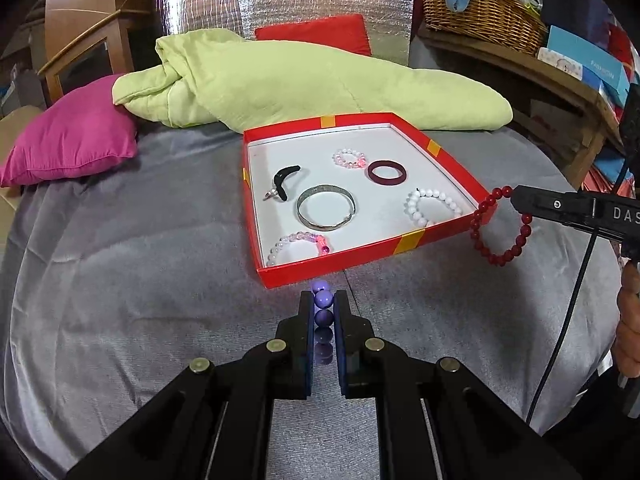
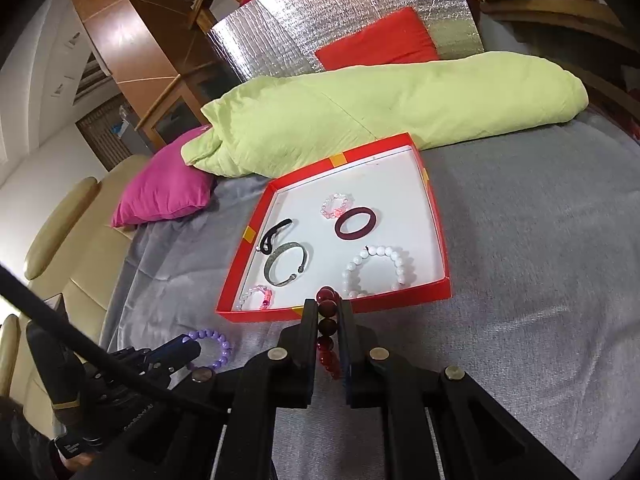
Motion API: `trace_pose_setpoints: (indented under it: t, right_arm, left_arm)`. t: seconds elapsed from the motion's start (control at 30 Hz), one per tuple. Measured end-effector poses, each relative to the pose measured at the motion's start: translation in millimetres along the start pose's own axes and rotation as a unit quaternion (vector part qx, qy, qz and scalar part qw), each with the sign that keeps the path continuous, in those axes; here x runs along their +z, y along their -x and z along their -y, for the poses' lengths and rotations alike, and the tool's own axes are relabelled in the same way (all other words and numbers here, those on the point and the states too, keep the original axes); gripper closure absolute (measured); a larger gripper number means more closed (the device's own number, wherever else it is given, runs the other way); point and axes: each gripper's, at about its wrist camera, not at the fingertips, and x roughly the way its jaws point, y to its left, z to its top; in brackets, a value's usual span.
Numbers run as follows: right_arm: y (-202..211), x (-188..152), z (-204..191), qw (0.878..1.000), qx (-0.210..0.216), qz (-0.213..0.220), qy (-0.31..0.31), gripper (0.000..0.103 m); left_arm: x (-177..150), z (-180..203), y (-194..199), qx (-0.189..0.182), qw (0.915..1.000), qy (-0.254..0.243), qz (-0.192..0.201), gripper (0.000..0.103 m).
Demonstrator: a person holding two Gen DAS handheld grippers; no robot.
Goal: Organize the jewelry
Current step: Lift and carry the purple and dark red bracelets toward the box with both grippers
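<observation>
A red box lid (image 1: 352,256) (image 2: 392,304) with a white inside lies on the grey bedspread and holds several bracelets, among them a silver bangle (image 1: 326,208) (image 2: 286,264), a white bead bracelet (image 1: 434,208) (image 2: 376,270) and a dark red ring bangle (image 1: 386,173) (image 2: 356,224). My left gripper (image 1: 323,300) is shut on a purple bead bracelet (image 1: 323,300) (image 2: 216,346), just short of the lid's near corner. My right gripper (image 2: 328,308) is shut on a red bead bracelet (image 2: 326,326) (image 1: 502,226), which hangs beside the lid's right corner.
A light green quilt (image 1: 312,80) (image 2: 392,108) lies bunched behind the lid, with a pink cushion (image 1: 72,136) (image 2: 164,188) to its left and a red cushion (image 1: 316,34) behind. A wicker basket (image 1: 480,12) stands on a wooden shelf at the right. A beige sofa (image 2: 60,240) borders the left.
</observation>
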Motion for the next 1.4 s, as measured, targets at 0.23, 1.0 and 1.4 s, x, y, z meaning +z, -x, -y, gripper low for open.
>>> trace_pose_setpoints:
  t: [0.23, 1.0, 1.4]
  right_arm:
    - [2, 0, 1, 1.0, 0.003, 0.003, -0.001, 0.092]
    - [14, 4, -1, 0.999, 0.028, 0.034, -0.02, 0.092]
    - [18, 4, -2, 0.999, 0.028, 0.039, -0.023, 0.092]
  left_arm:
    - [3, 10, 0, 0.006, 0.9999, -0.011, 0.003, 0.093]
    - [24, 12, 11, -0.071, 0.9953, 0.019, 0.063, 0.093]
    - [28, 18, 3, -0.049, 0.9964, 0.013, 0.067, 0.093]
